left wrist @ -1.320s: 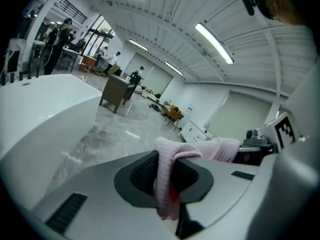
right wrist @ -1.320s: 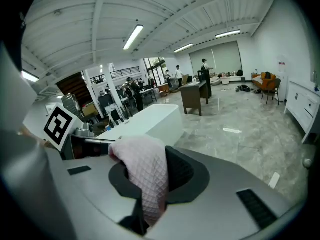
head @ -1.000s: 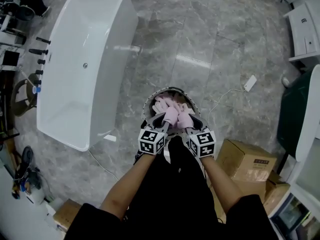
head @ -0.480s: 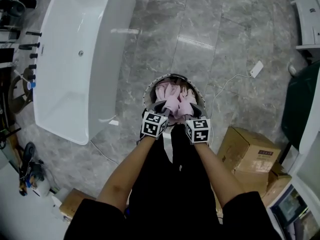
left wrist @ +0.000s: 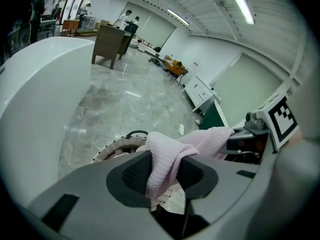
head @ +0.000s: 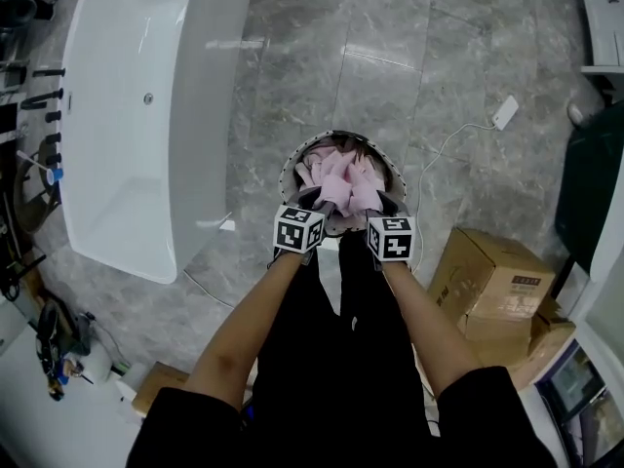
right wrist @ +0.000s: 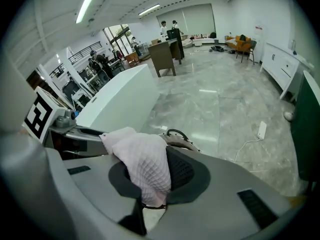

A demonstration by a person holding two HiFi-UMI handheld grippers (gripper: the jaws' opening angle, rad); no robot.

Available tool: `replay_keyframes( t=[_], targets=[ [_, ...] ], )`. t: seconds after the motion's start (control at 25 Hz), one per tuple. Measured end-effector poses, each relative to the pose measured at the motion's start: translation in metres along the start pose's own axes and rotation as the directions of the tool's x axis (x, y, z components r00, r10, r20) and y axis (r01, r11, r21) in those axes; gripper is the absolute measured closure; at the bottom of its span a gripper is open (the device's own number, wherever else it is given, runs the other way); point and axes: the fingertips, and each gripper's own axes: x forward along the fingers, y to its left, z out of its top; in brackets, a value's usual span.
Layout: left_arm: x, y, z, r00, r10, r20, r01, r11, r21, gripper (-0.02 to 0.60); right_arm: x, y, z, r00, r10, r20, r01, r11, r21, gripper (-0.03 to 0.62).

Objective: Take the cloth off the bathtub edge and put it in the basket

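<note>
A pink waffle cloth [head: 341, 178] lies bunched in the round basket [head: 292, 171] on the floor, in front of the person's legs. Both grippers reach down to the basket's near rim, left gripper [head: 317, 201] and right gripper [head: 376, 203]. In the left gripper view the cloth [left wrist: 165, 154] stands pinched between the left gripper's [left wrist: 162, 173] pads, which still touch it although the jaws have just been opening. It stretches across to the right gripper. My right gripper [right wrist: 147, 178] is shut on a fold of the cloth [right wrist: 145, 161]. The white bathtub [head: 146, 115] stands apart at the left.
Cardboard boxes [head: 492, 281] sit close on the right of the basket. A white power strip [head: 505, 112] with its cable lies on the marble floor beyond. A dark green object [head: 590, 183] stands at the right edge. Tub fittings and gear line the far left.
Both grippers have sunk together with the pink cloth, from above the basket down to its near rim. The cloth now rests lower inside the basket.
</note>
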Motion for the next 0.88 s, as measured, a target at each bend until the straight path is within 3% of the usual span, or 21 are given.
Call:
replay_keyframes(
  t=[0.12, 0.32, 0.6, 0.88],
  targets=[
    [0.007, 0.006, -0.004, 0.999, -0.018, -0.03, 0.019, 1.0, 0.021, 0.426, 0.011, -0.003, -0.005, 0.999, -0.012, -0.038, 0.012, 1.0, -0.003, 0.501],
    [0.013, 0.028, -0.01, 0.998, -0.04, -0.052, 0.037, 0.998, -0.049, 0.354, 0.029, 0.004, -0.024, 0.991, 0.045, -0.126, -0.047, 0.999, -0.012, 0.421],
    [0.012, 0.028, -0.008, 0.996, -0.064, -0.054, 0.063, 0.998, -0.025, 0.299, 0.025, 0.003, -0.031, 0.99, 0.026, -0.138, -0.024, 1.0, 0.018, 0.381],
    [0.009, 0.018, -0.015, 0.998, -0.061, -0.026, 0.061, 0.998, -0.02, 0.299, 0.019, 0.001, -0.035, 0.991, 0.025, -0.134, -0.021, 0.999, 0.025, 0.37]
  ],
)
